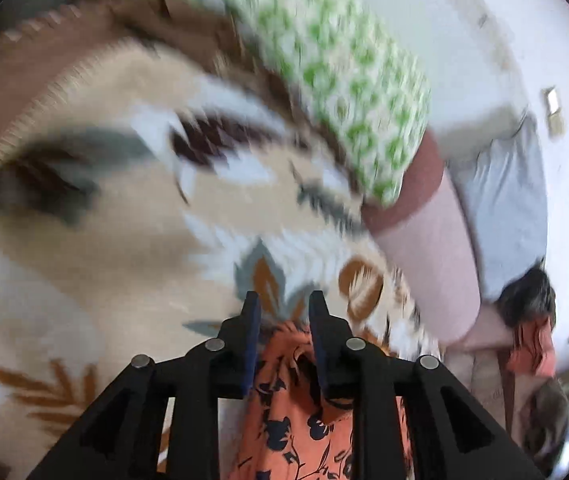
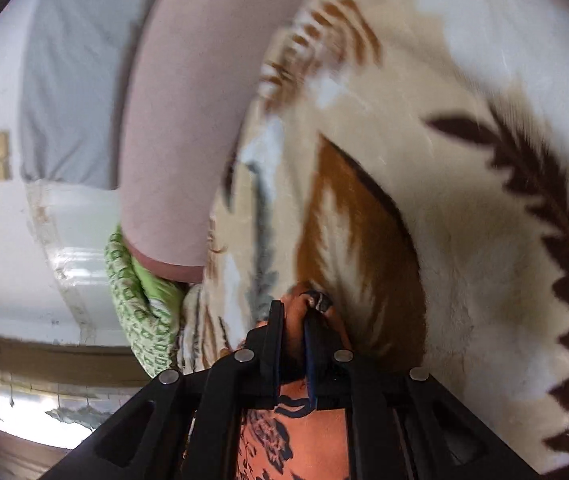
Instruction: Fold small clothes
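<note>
An orange garment with dark blue flowers [image 1: 296,420] hangs under my left gripper [image 1: 284,308]. Its upper edge sits low between the fingers, which stand apart and do not press on it. In the right wrist view my right gripper [image 2: 294,316] is shut on a bunched fold of the same orange garment [image 2: 304,440], which trails down below the jaws. Both grippers hover over a beige blanket [image 1: 104,240] with brown, grey and white leaf patterns. The left wrist view is blurred.
The person's gloved hand [image 1: 344,80], in green and white with a pink sleeve [image 1: 436,264], reaches over the blanket [image 2: 464,240]. The other gloved hand [image 2: 140,312] shows left of my right gripper. A white wall [image 2: 0,260] lies beyond.
</note>
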